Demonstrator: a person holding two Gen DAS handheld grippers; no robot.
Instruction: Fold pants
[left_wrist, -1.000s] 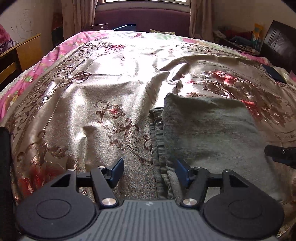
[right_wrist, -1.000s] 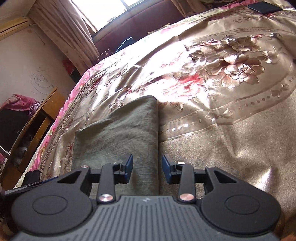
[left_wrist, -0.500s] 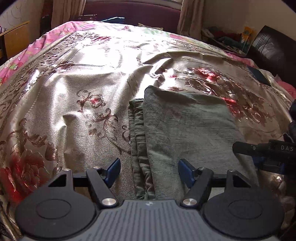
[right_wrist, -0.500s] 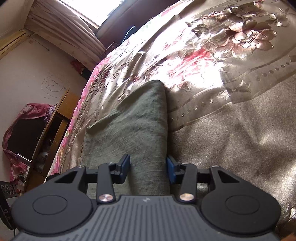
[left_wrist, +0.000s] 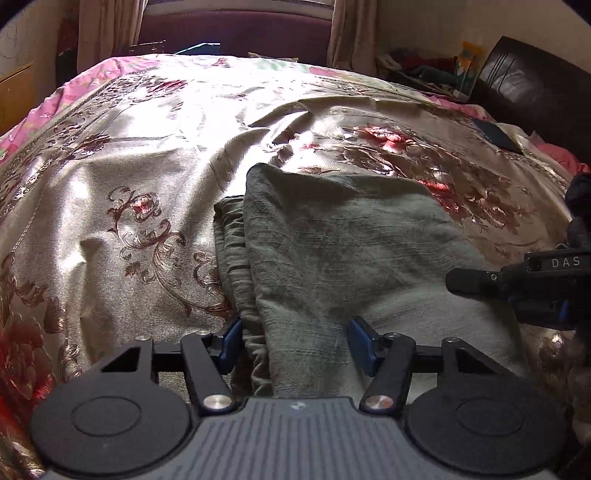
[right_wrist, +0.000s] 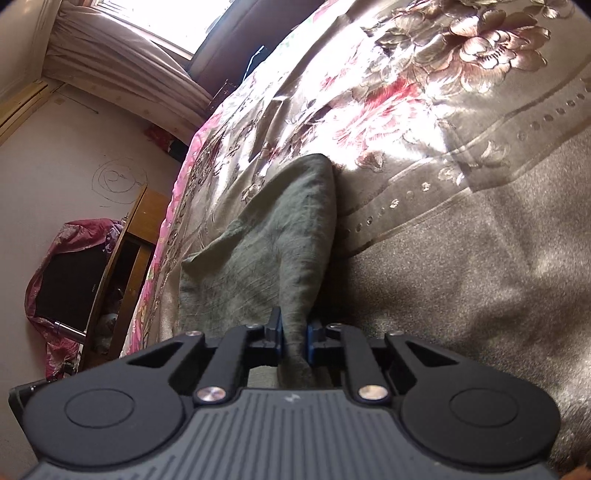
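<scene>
Now that the right gripper (right_wrist: 294, 334) has just closed, pinching the pants' (left_wrist: 354, 254) near right edge, left gripper (left_wrist: 295, 341) narrows, half-open, astride the near left edge, ungripped; next fold imminent.

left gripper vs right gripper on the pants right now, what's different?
Right gripper is shut on a pinched ridge of the pants; left gripper is open, its pads not pressing the cloth. Right sits at the pants' right edge beside bare bedspread; left straddles the bunched left edge. Both jaws have just been closing, right's onto fabric, left's with fabric between them. Shared: same black build, blue pads, both angled down at the same garment.
</scene>
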